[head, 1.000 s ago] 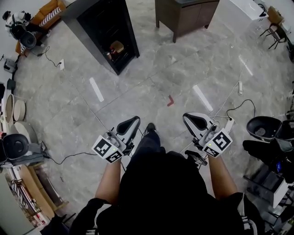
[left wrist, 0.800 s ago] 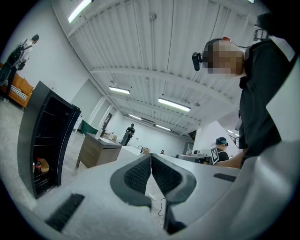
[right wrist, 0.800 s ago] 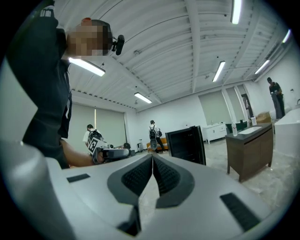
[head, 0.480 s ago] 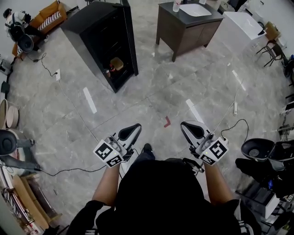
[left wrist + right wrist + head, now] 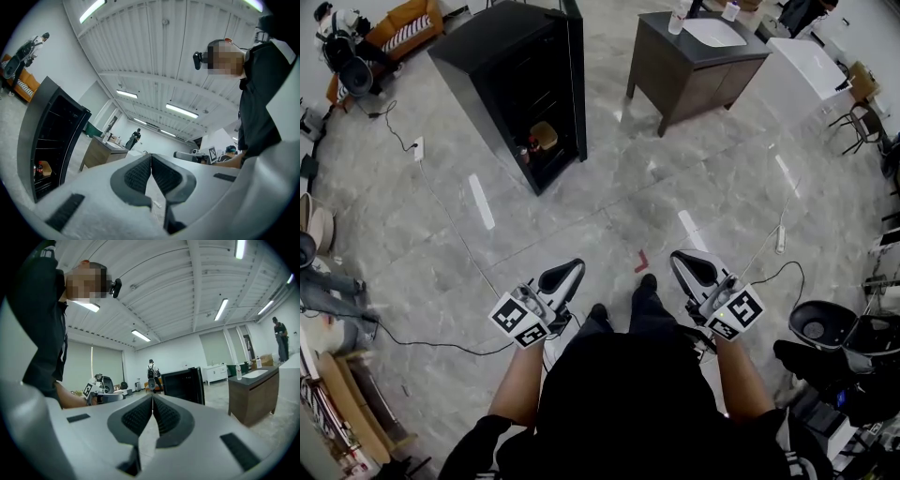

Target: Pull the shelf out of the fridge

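The black fridge [image 5: 511, 70] stands open on the floor, well ahead and left of me. Its dark inside shows wire shelves [image 5: 55, 139] one above another, and a few small items [image 5: 542, 137] sit low inside. My left gripper [image 5: 575, 267] and right gripper [image 5: 680, 258] are held side by side at waist height, far short of the fridge. Both point roughly level with nothing in them. The left gripper view shows its jaws [image 5: 151, 161] pressed together, with the fridge [image 5: 47, 136] to its left. In the right gripper view the jaws [image 5: 153, 401] are also closed, with the fridge [image 5: 183, 383] just beyond.
A dark cabinet [image 5: 698, 70] with a white basin stands right of the fridge, and a white counter [image 5: 802, 52] lies beyond it. Cables [image 5: 441, 342] and a power strip [image 5: 780, 239] lie on the grey floor. Chairs and gear [image 5: 834, 347] crowd the right side. People stand far off.
I have walked toward the fridge: it and the cabinet have come lower and fuller into the head view. Both grippers went forward with me and stayed shut.
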A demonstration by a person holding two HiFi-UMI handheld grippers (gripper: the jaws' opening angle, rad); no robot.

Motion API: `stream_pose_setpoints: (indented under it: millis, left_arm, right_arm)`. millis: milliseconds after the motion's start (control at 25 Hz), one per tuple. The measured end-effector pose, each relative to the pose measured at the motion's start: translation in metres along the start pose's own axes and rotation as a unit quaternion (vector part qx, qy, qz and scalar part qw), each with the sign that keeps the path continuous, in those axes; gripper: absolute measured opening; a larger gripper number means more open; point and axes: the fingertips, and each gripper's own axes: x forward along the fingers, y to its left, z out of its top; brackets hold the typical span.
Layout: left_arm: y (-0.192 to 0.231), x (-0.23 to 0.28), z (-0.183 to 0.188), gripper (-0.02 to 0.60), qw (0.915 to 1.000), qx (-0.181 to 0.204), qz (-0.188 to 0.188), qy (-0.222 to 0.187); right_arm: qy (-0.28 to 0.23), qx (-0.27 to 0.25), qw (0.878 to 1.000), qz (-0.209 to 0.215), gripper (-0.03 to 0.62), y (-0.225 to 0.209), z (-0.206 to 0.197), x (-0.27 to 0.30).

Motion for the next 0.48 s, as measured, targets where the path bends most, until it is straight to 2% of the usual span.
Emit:
stream_pose_setpoints:
  millis: [240, 480]
  left_arm:
    - [0.032, 0.020, 0.003, 0.023, 0.9997, -0.003, 0.022, -0.003]
    - [0.054, 0.068, 0.015, 0.023, 0.9991, 0.008, 0.040, 0.005]
  right_arm:
    - [-0.002, 0.000, 1.000, 0.022, 0.026, -0.032, 0.001, 0.027]
    - [-0.011, 0.015, 0.999, 0.039, 0.026, -0.090, 0.010, 0.048]
